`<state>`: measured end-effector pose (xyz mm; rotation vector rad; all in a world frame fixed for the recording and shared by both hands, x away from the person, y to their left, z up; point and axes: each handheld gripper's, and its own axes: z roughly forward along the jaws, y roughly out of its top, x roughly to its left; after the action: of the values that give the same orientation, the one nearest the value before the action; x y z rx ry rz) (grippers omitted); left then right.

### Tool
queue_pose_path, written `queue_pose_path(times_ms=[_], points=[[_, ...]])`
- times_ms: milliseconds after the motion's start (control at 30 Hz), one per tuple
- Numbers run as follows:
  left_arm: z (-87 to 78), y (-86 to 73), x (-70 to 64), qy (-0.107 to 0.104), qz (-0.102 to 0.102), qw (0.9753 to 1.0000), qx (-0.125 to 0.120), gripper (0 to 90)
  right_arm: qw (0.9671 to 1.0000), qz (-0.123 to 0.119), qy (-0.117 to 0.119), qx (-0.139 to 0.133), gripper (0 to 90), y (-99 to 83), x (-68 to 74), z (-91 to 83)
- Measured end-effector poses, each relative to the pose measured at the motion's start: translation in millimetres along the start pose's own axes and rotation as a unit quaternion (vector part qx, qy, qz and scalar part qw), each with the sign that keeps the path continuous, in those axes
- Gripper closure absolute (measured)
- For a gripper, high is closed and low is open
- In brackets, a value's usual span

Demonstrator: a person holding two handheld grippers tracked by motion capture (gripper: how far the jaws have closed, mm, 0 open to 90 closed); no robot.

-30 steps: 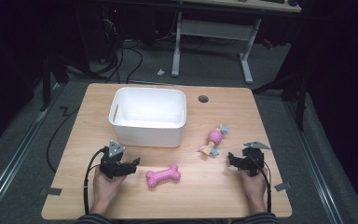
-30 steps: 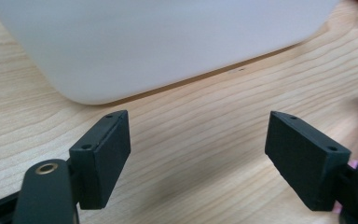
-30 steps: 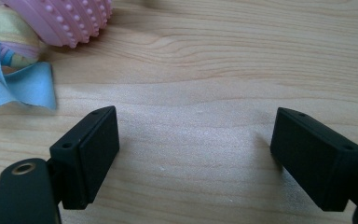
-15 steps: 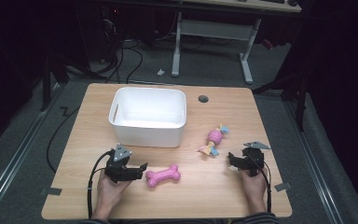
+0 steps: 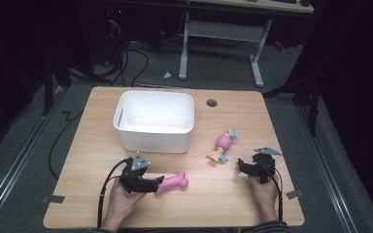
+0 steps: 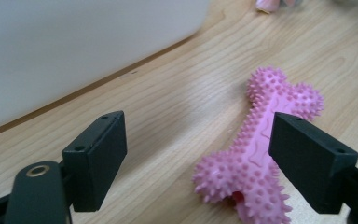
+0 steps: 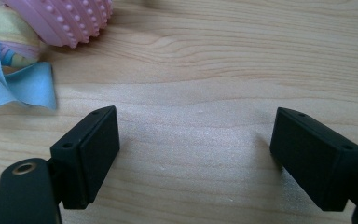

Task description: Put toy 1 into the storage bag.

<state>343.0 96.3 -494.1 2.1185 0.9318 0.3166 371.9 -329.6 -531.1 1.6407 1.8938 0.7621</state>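
My left hand-held gripper [image 5: 159,183] is wide open, gripping nothing; I'd center the spiky pink bone [image 6: 261,154] between its jaws before squeezing.

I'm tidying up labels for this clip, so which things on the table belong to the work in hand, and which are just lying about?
In hand:
- pink bone toy, partly between the open jaws of the left gripper
- white bin, probably where it goes

Lying about, for now:
- pink toy with cloth ends, near the open right gripper but untouched
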Motion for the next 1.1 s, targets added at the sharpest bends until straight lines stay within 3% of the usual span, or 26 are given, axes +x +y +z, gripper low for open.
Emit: queue_pose_path(times_ms=[400,533,1100], points=[[9.9,5.0,-12.9,-0.021,0.026,0.9993,0.018,26.2,1.0,0.0,0.0,0.0,15.6,0.0,0.0,0.0],[15.6,7.4,-18.8,-0.029,0.041,0.9982,0.031,27.8,1.0,0.0,0.001,-0.001,15.6,-0.1,0.0,0.1],[32.2,9.4,-30.1,-0.048,0.068,0.9943,0.067,34.8,1.0,0.0,0.001,-0.001,15.8,-0.1,0.1,0.0]])
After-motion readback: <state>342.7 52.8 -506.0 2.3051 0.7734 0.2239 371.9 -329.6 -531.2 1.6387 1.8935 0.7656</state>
